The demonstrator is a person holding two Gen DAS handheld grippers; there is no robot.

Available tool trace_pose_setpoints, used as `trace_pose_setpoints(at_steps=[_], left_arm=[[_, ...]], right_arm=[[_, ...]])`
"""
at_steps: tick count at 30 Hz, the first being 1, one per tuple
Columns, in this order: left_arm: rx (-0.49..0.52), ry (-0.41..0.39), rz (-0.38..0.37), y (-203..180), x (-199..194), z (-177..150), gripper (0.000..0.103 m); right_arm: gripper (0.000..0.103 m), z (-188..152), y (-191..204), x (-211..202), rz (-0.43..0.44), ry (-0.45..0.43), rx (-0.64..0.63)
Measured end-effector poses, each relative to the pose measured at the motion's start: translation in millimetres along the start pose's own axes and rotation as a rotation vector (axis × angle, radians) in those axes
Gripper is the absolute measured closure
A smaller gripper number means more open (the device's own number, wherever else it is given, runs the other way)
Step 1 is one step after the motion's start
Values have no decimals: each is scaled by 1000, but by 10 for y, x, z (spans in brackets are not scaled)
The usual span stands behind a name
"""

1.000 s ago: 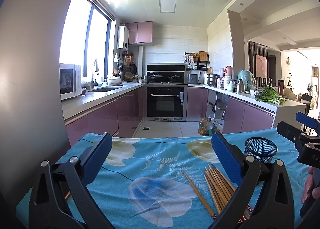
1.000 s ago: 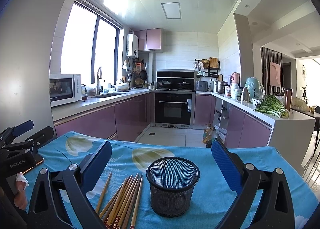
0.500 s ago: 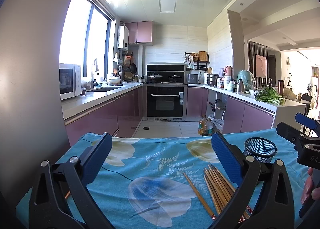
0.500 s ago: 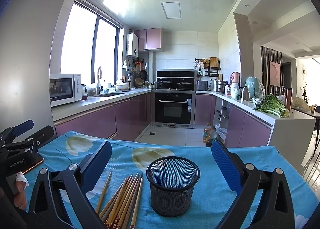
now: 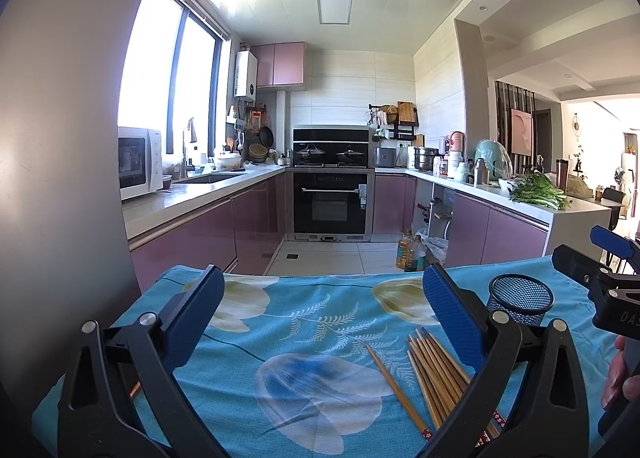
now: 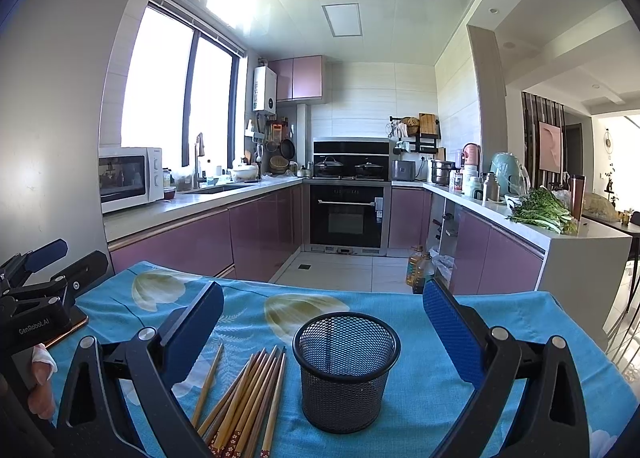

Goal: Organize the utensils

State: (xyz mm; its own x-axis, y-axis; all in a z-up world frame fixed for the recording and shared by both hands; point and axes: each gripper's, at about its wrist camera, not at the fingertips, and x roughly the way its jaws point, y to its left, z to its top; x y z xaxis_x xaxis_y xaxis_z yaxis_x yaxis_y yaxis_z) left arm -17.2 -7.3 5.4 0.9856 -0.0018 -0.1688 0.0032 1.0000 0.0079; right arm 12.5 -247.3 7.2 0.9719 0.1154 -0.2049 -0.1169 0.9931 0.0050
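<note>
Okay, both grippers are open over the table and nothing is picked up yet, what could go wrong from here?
The chopsticks lie bunched and touching, so closing on one may drag its neighbours. The mesh cup looks light and could tip if bumped. The tablecloth may bunch under a finger.

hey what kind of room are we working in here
A home kitchen, most likely: a built-in oven, a microwave beside the sink, and pink cabinets around a cloth-covered table.

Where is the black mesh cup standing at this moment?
In the right wrist view the black mesh cup stands upright on the blue tablecloth, near centre, just right of the wooden chopsticks and apart from them.
</note>
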Motion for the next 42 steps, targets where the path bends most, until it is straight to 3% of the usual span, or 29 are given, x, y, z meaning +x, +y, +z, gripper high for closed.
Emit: trace_pose_setpoints(at_steps=[42], left_arm=[[1,11,-4,-47,5,-1,5]], right_arm=[[6,-7,-15,20,2,14,11]])
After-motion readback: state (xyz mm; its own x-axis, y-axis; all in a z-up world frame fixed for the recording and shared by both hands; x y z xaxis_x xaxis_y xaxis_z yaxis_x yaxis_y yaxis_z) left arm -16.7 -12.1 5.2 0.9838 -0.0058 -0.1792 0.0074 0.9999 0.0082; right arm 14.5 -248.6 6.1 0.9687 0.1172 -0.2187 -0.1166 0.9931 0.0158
